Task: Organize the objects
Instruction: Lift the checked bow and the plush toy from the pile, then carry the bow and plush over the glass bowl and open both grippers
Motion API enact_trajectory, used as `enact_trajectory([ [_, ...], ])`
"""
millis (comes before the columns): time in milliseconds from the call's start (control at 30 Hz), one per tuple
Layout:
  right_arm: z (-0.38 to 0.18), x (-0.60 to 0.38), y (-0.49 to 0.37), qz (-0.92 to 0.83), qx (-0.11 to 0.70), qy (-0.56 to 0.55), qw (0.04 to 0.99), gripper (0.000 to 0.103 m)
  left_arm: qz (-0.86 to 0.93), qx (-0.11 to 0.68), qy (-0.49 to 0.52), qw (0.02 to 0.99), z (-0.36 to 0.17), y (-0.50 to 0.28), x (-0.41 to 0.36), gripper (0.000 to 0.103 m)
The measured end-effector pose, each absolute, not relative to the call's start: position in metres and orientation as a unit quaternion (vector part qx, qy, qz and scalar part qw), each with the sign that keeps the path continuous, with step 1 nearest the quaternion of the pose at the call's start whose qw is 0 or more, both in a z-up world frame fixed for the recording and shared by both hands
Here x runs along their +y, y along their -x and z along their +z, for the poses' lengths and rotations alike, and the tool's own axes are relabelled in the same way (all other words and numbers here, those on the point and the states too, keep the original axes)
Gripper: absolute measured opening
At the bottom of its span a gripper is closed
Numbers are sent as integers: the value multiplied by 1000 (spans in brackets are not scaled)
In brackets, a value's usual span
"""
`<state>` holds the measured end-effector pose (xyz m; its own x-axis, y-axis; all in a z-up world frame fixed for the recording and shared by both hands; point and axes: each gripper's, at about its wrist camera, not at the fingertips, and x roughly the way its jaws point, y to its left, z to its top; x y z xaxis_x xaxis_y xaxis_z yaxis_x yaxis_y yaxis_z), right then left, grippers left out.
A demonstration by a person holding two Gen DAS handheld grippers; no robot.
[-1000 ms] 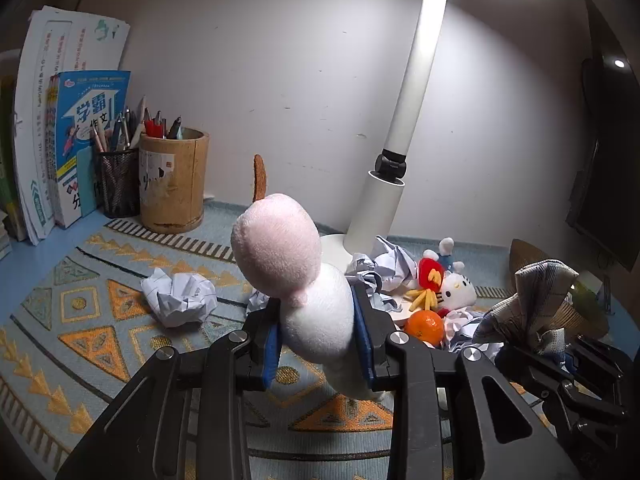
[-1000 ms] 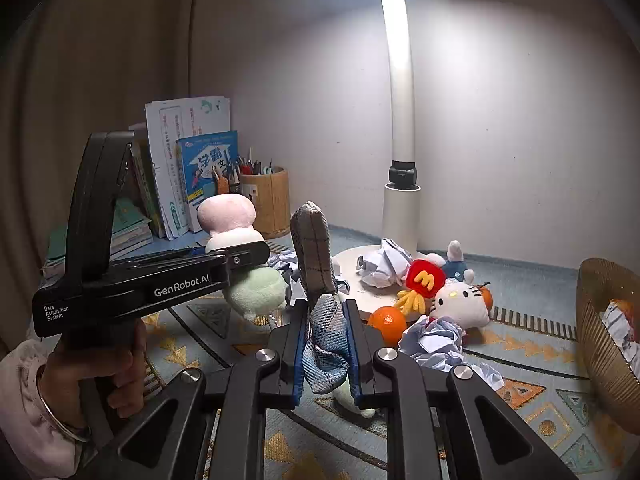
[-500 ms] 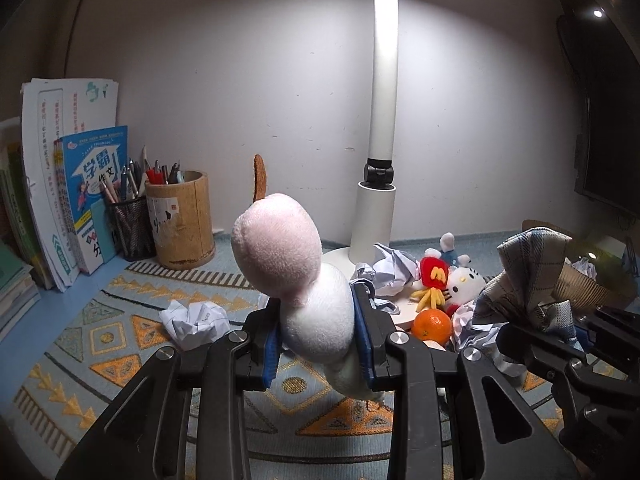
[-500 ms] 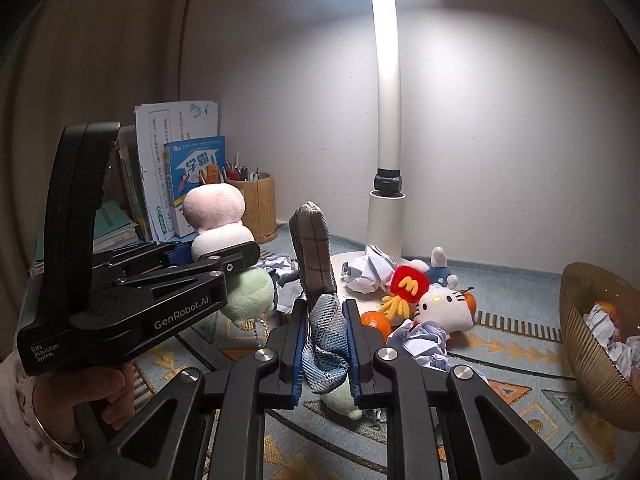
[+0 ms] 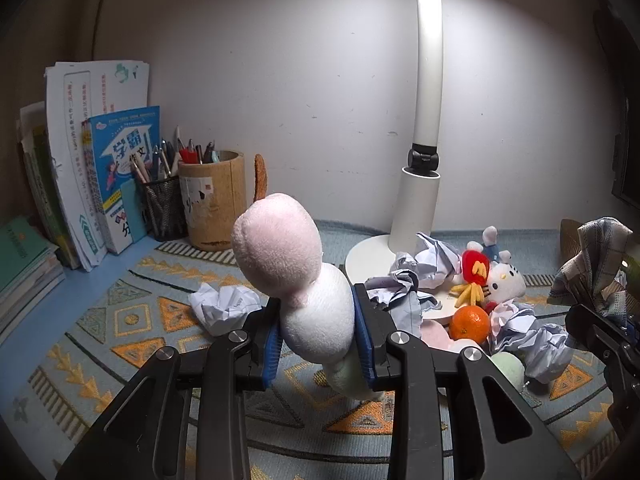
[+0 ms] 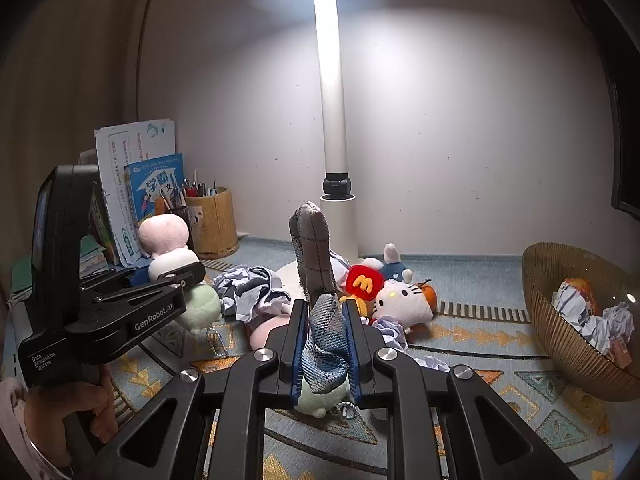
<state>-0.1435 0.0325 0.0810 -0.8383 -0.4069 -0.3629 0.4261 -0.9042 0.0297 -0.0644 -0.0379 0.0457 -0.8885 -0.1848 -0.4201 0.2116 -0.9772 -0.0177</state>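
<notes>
My left gripper [image 5: 316, 340] is shut on a pink, white and green dango plush [image 5: 296, 272], held above the patterned mat; it also shows in the right wrist view [image 6: 172, 256]. My right gripper [image 6: 323, 344] is shut on a grey-blue checked cloth plush [image 6: 316, 280], also seen at the right edge of the left wrist view [image 5: 596, 264]. A Hello Kitty plush [image 6: 400, 300], a red fries toy [image 6: 362, 282], an orange [image 5: 470, 322] and crumpled paper balls [image 5: 224, 306] lie around the lamp base [image 5: 368, 256].
A white desk lamp [image 6: 334, 120] stands at the back centre. A wooden pen holder [image 5: 212, 200], mesh pen cup [image 5: 164, 208] and books [image 5: 100, 160] stand back left. A brown bowl [image 6: 560, 320] with crumpled paper sits at the right.
Both grippers have drawn back and risen slightly with their plush toys still held. The view has shifted so the books and bowl show more fully.
</notes>
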Motion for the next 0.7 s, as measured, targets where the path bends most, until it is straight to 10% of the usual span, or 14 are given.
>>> enact_trajectory([
  [700, 208, 249, 182, -981, 59, -161, 86, 15, -967, 94, -158, -177, 157, 147, 181, 29],
])
